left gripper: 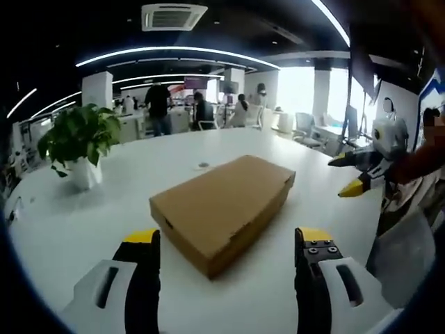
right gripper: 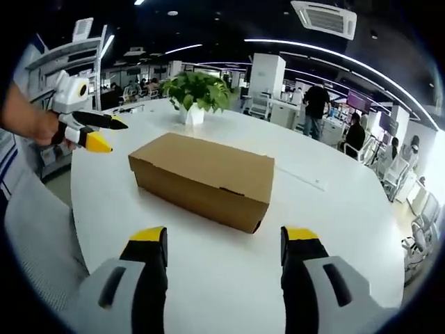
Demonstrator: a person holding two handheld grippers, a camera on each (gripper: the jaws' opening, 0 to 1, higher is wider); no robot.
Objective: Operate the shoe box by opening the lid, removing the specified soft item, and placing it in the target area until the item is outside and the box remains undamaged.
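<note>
A brown cardboard shoe box point(left gripper: 222, 209) point(right gripper: 205, 175) lies on the white round table point(left gripper: 83, 229) point(right gripper: 348, 223) with its lid down. My left gripper point(left gripper: 228, 240) hovers just short of the box's near corner, open, nothing between its yellow-tipped jaws. My right gripper point(right gripper: 226, 236) faces the box's long side from a short distance, also open and holding nothing. Each gripper also appears in the other's view: the right gripper point(left gripper: 356, 174) at the table's right edge, the left gripper point(right gripper: 97, 132) held in a hand at the left. The box's contents are hidden.
A potted green plant point(left gripper: 80, 142) point(right gripper: 195, 94) in a white pot stands on the table beyond the box. A small round object point(left gripper: 203, 165) lies on the tabletop. People point(left gripper: 158, 104) and office chairs point(left gripper: 306, 129) are in the background.
</note>
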